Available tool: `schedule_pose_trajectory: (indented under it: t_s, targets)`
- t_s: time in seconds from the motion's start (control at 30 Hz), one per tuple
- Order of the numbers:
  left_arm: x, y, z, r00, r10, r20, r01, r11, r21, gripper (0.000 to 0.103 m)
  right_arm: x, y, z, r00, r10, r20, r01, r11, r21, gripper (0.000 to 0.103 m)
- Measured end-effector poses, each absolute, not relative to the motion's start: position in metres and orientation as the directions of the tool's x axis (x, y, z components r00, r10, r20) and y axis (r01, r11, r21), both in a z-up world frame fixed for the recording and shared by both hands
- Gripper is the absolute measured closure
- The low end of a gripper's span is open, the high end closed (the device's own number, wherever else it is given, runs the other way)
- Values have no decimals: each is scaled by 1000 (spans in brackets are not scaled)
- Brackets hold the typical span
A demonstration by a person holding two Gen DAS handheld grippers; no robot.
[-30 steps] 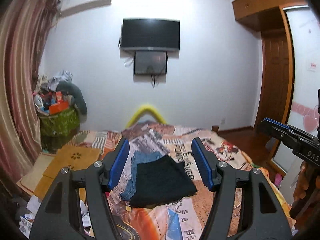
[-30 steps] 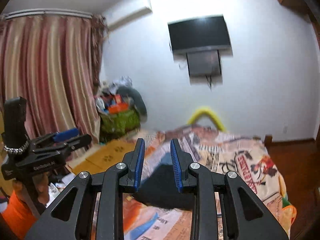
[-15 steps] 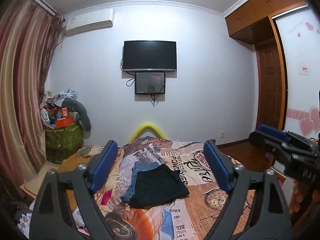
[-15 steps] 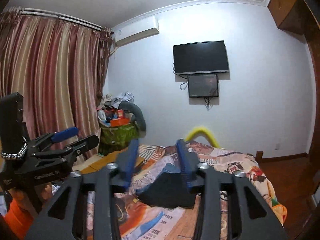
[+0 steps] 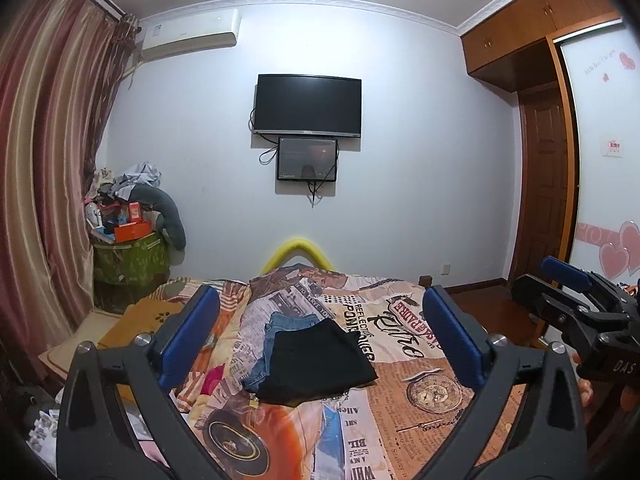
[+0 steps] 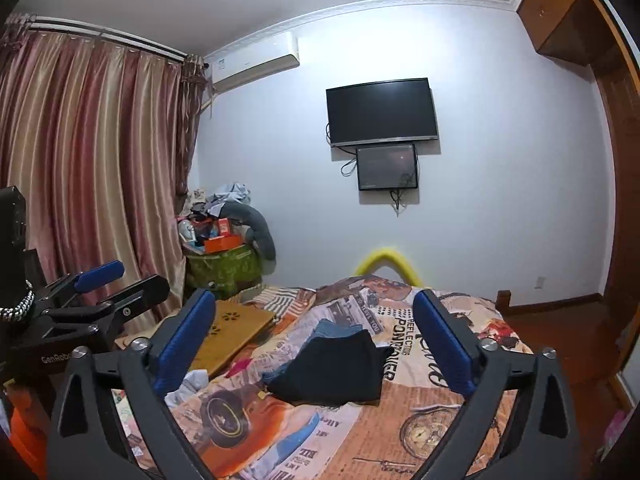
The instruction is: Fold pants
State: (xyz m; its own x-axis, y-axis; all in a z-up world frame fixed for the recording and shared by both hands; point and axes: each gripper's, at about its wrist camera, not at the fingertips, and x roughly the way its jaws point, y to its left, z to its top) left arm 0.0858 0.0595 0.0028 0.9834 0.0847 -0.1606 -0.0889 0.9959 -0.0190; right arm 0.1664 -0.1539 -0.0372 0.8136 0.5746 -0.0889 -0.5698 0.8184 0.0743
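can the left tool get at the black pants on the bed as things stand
Probably yes. The left tool has just been opening and stands wide with nothing between its jaws. The folded black pants lie straight ahead on the bedspread, on top of blue jeans, with nothing in between. It would need to move forward first.

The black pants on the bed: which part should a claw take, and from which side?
Probably the near right corner of the folded black pants, approached low from the near side of the bed. That edge lies free on the quilt; the left side overlaps the blue jeans. Both the left claw and right claw have just been opening, empty.
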Motion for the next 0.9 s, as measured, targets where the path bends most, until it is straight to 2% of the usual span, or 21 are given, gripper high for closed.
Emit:
schedule_pose_trajectory:
  t_s: [0.9]
  targets:
    - [90, 57, 0, 983, 89, -163, -93, 995, -18, 0, 160, -160, -42, 814, 574, -91, -568, 819, 83, 3]
